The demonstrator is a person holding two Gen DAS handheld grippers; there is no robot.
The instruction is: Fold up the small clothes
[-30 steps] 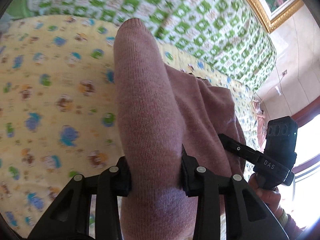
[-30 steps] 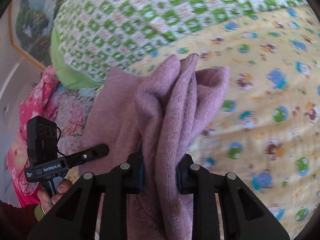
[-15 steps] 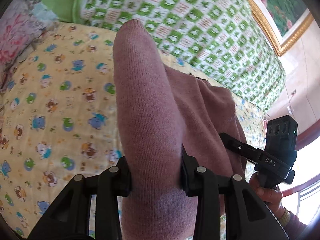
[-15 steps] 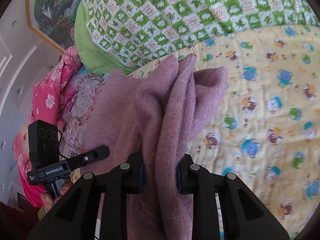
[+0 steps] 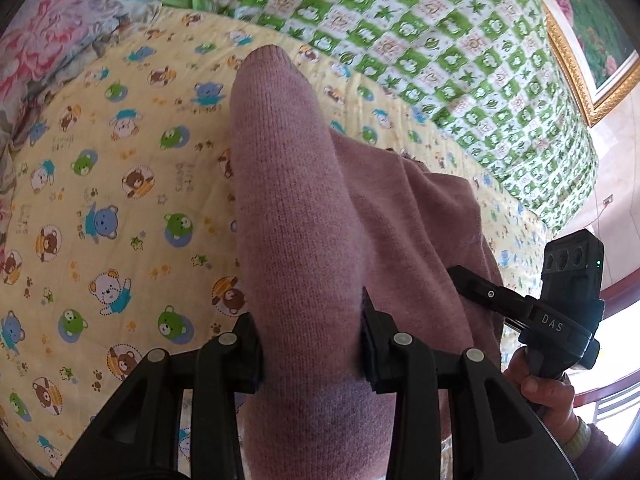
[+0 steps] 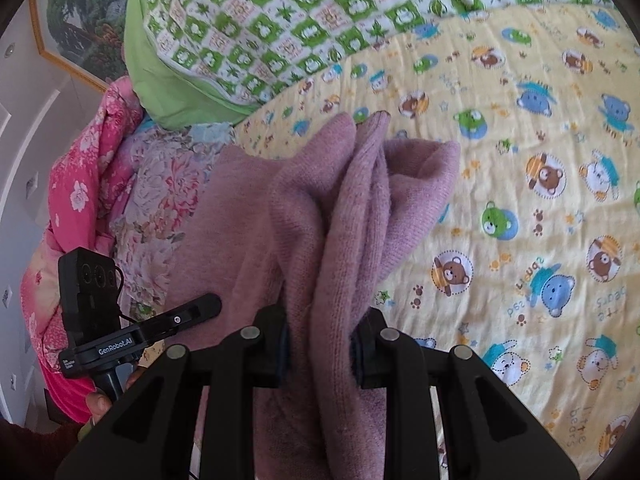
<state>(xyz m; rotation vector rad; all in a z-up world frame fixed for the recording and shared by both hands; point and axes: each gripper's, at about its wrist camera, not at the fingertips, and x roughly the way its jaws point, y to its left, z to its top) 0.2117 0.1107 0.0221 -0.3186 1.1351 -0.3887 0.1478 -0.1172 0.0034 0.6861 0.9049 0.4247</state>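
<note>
Left wrist view: left gripper (image 5: 312, 344) clamped mauve knit garment (image 5: 288, 208), fabric running ahead between fingers above bear-print bed sheet (image 5: 120, 200). Right gripper (image 6: 320, 344) clamped bunched folds of same garment.

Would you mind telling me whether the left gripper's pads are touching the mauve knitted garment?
Touching. The left wrist view shows the left gripper with both pads pressed against the sides of the mauve knitted garment, no gap on either side.

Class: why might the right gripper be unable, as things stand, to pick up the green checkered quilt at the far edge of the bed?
Probably not able: the right gripper is shut on the mauve knit garment, which fills its jaws and hangs between it and the green checkered quilt.
</note>
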